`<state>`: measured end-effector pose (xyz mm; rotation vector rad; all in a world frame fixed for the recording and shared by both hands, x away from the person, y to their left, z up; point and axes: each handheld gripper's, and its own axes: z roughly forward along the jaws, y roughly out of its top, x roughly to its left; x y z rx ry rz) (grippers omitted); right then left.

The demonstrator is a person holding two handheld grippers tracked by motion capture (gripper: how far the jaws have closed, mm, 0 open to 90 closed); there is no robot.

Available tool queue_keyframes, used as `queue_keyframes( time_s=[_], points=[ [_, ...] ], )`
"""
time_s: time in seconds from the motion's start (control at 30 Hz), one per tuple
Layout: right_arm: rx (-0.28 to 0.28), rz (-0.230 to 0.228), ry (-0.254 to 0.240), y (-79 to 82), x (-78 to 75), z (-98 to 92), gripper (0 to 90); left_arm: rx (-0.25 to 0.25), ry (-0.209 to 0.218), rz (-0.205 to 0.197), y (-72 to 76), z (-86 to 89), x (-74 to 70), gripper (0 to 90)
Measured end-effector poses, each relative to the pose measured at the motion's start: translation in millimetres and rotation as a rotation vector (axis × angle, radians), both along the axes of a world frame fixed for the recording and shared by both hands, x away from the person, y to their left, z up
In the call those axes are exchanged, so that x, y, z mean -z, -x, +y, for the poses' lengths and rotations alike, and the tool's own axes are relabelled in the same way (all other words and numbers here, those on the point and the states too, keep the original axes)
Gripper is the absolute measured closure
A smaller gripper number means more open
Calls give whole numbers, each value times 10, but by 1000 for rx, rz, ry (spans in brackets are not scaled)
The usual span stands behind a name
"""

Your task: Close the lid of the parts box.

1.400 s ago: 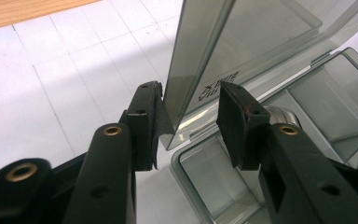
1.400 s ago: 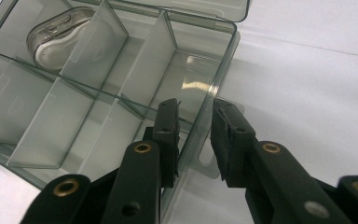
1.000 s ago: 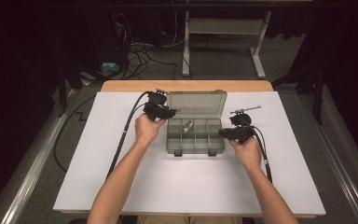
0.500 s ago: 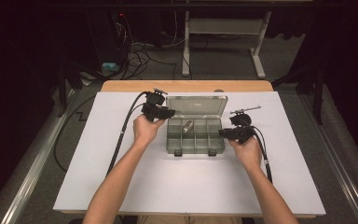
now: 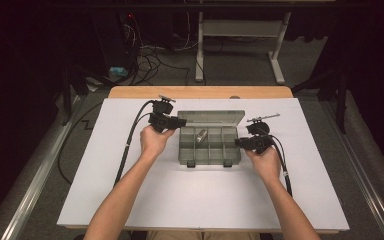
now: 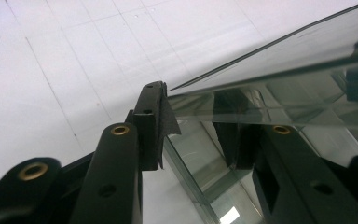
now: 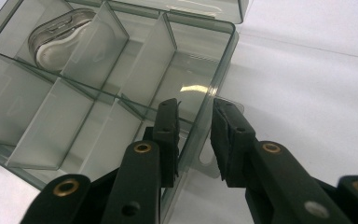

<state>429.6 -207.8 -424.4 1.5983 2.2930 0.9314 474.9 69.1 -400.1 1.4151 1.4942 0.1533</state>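
Box (image 5: 209, 145) sits mid-table, lid (image 5: 215, 117) tipped back open with your left gripper (image 6: 193, 123) closing on its corner, right gripper (image 7: 195, 135) clamped over the right wall; one small case (image 7: 60, 39) inside, shutting it remains.

White table top (image 5: 130, 200) filled centre of high view, long side facing person; bare wooden strip (image 5: 200, 92) ran along its far edge. Faint grid lines crossed white surface (image 6: 51, 70) in left gripper view. Smoky clear plastic organiser box (image 5: 209, 145) sat directly on table near middle, slightly toward far side, its lid (image 5: 212, 117) open and tilted back. Grey floor (image 5: 30, 175) with metal rails surrounded table on both sides.
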Motion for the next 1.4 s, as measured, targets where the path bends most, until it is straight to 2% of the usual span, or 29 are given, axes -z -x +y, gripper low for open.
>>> queue_keyframes(
  time_s=[0.13,0.5,0.6,0.73,0.83,0.9,1.1,1.4],
  points=[
    [2,0,-4,6,3,-2,727,-4,15,-3,31,7,-8,638],
    [-19,-13,15,5,-2,1,733,2,12,-14,106,16,32,637],
    [-25,-15,16,3,-5,-4,741,9,0,-19,121,14,35,637],
    [-44,-9,3,14,-24,-18,688,9,-3,-22,147,18,46,637],
    [-50,-36,4,39,-73,-48,685,7,3,-28,162,19,57,637],
    [-42,-59,-12,58,-129,-87,709,6,3,-30,172,19,64,637],
    [-64,-98,-37,77,-283,-155,878,10,4,-30,202,26,99,634],
    [-99,-131,-41,89,-374,-104,900,26,-2,-26,263,36,145,634]
  ],
)
